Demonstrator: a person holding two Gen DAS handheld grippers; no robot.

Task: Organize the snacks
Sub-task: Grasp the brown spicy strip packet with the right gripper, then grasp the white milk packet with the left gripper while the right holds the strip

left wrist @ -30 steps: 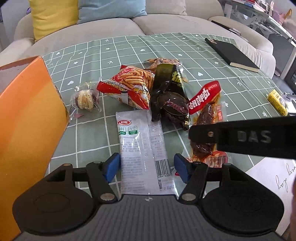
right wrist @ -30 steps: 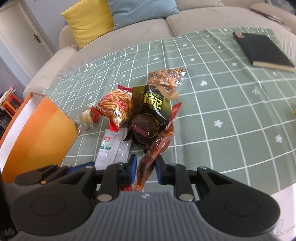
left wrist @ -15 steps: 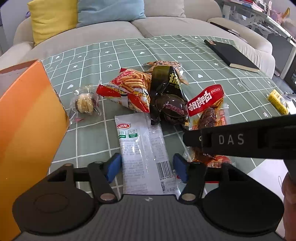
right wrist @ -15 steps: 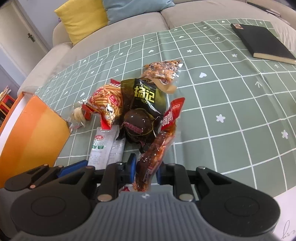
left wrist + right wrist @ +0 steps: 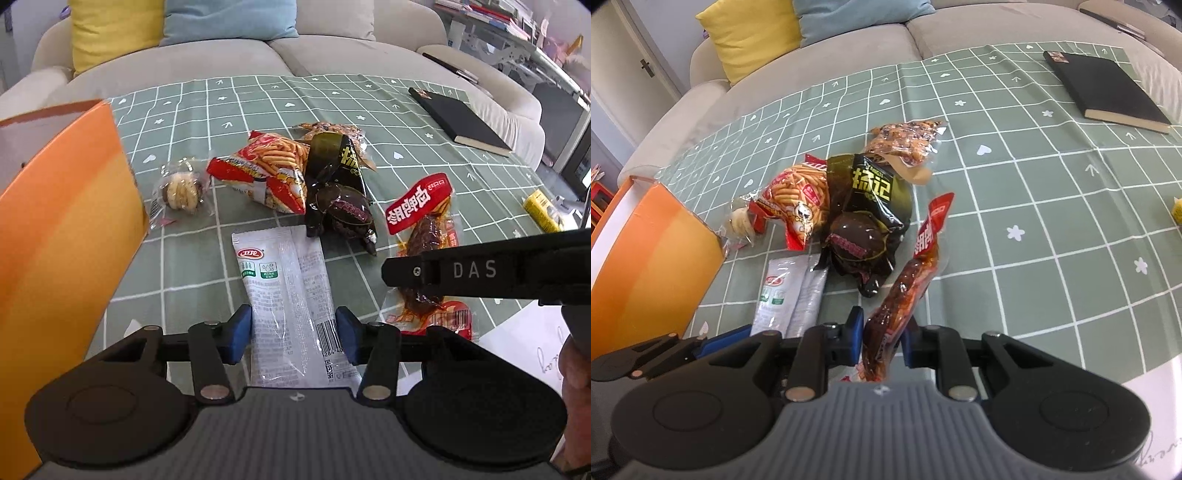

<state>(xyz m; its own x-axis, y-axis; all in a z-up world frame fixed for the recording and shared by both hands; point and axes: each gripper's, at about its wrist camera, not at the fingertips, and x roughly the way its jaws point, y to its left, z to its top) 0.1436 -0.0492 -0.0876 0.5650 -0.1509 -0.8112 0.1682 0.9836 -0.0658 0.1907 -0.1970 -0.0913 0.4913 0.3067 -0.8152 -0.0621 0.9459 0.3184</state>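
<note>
Left gripper (image 5: 293, 338): jaws closing, blue pads at either long edge of the white sachet; whether they already press on it cannot be told.
White sachet (image 5: 286, 295): flat on the tablecloth, barcode end nearest, red logo end pointing away.
Right gripper (image 5: 882, 341): jaws clamped on the red sausage pack, gripped near its lower end.
Red sausage pack (image 5: 908, 284): tilted up out of the right jaws, red label end highest; in the left wrist view (image 5: 421, 229) it stands just right of the sachet.
Orange box (image 5: 62, 229): at the left, its wall tall beside the left gripper.
Black pack (image 5: 866, 214): dark pouch with gold lettering, just beyond the sachet, overlapping the red stick-snack bag.
Red stick-snack bag (image 5: 267, 173): touching the black pack's left side.
Clear cookie pack (image 5: 181, 190): left of the red bag, near the box.
Brown nut pack (image 5: 905, 138): behind the black pack, partly under it.
Tablecloth (image 5: 1015, 192): green with a white grid.
Black notebook (image 5: 1104, 88): far right corner, well apart from the snacks.
Sofa (image 5: 229, 51): behind the table, with yellow and blue cushions.
</note>
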